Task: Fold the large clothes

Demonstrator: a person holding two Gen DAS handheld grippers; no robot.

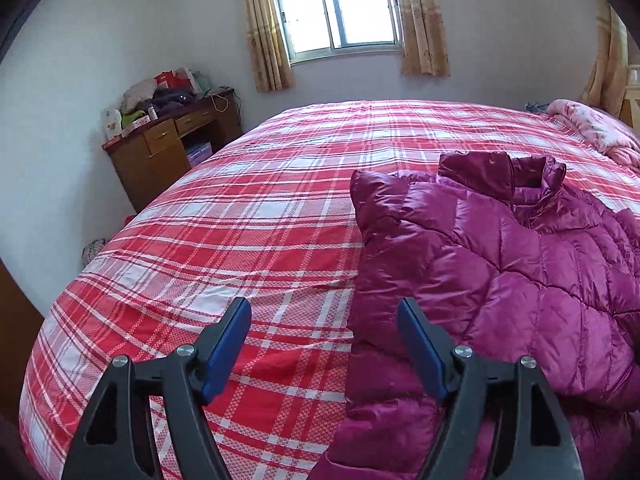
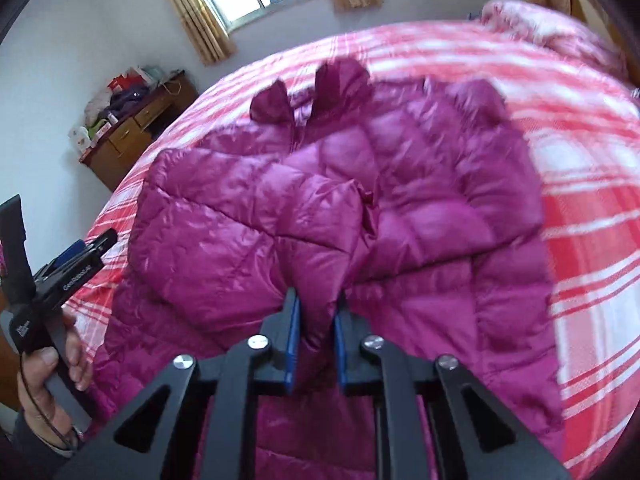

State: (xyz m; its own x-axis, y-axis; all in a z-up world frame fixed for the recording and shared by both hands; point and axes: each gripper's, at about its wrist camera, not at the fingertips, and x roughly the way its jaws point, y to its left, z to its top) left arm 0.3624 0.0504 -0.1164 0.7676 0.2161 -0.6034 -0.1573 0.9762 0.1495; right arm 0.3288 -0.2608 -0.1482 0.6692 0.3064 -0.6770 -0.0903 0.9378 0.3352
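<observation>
A bed (image 1: 248, 216) in a red plaid sheet carries a magenta puffer jacket (image 1: 500, 272); beyond the jacket, a pink quilt (image 1: 592, 128).

jacket hem: the purple down jacket (image 1: 500, 280) runs off the near and right edges of the left wrist view, so its lower part is unseen.
pinched fold: the part of the jacket between the right gripper (image 2: 316, 300) pads is hidden by the blue pads.
far right of bed (image 2: 580, 200): smeared by motion blur, the plaid lines unclear.
desk (image 1: 168, 148) clutter: too small to tell apart.
left hand (image 2: 52, 368): cut off by the left edge.
</observation>
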